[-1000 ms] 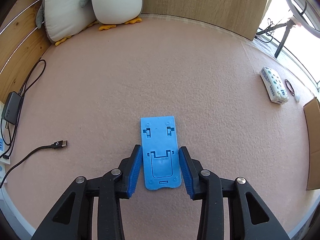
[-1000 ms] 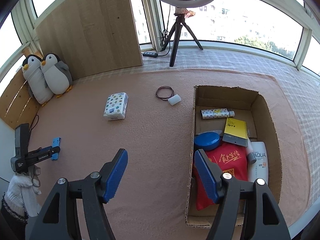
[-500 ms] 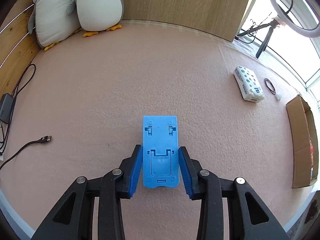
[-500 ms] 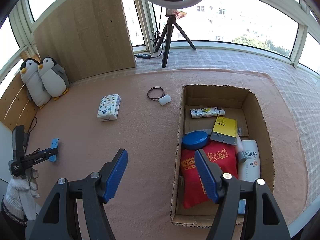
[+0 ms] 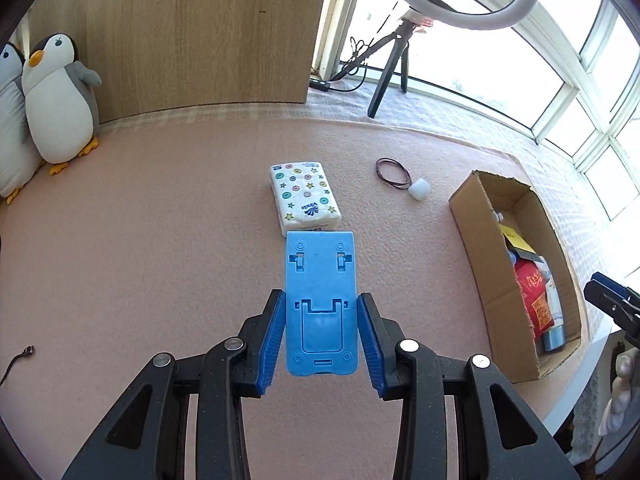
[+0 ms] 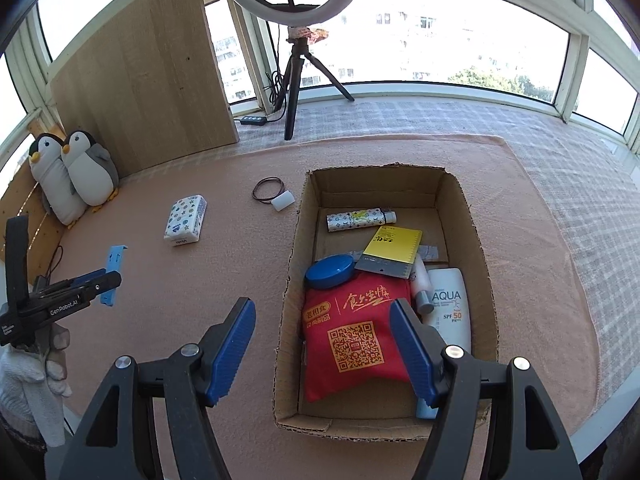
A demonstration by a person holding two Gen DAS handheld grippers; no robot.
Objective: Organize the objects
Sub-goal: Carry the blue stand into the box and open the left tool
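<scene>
The stand, a flat blue plastic phone stand, sits clamped between the pads of my left gripper, which press its long edges near the lower end. In the right wrist view the stand stands clear of the mat, held in the air at the far left of the scene.

Change since a second ago: the stand lay low over bare mat then, with the penguins straight ahead. Now the left wrist view has swung toward the right. The tissue pack lies just beyond the stand's far edge, and the box has come into view at the right. The grip on the stand has held through the swing.

Meaning for the task: I judge the pick complete and the carry toward the box under way. The stand is not yet over the box; the tissue pack and open mat lie between.

My right gripper hangs with its jaws wide and nothing between the pads, above the near end of the box, over the red pouch. It has drifted slightly across the box.

The hair tie and white cap lie together on the mat, just left of the box's far corner. They and the tissue pack remain to be put away.

Caution: the box is already crowded at the near end. I would set the stand down at the far end, where bare cardboard shows.
</scene>
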